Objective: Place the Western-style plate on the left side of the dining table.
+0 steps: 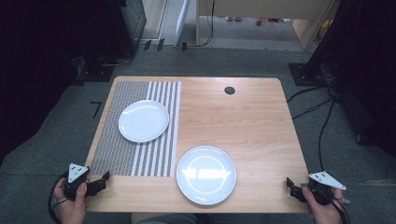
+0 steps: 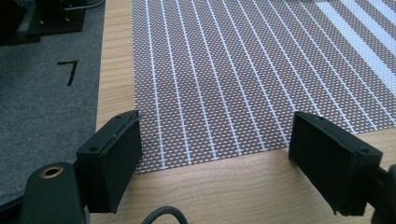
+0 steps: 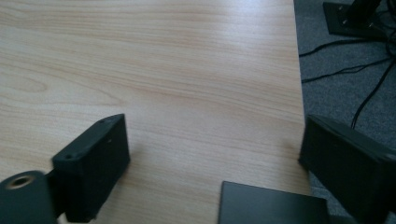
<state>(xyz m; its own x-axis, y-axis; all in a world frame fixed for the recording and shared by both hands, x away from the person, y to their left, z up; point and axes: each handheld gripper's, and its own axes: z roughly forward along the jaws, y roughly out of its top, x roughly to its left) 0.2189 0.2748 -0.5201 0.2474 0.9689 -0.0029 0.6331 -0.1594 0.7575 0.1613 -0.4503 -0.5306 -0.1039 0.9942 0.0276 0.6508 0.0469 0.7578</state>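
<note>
While between both tools [image 1: 293, 185], near plate [image 1: 206, 175] untouched

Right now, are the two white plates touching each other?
Apart. The high view shows the plate on the placemat and the plate on bare wood separated by a strip of striped placemat and table.
</note>
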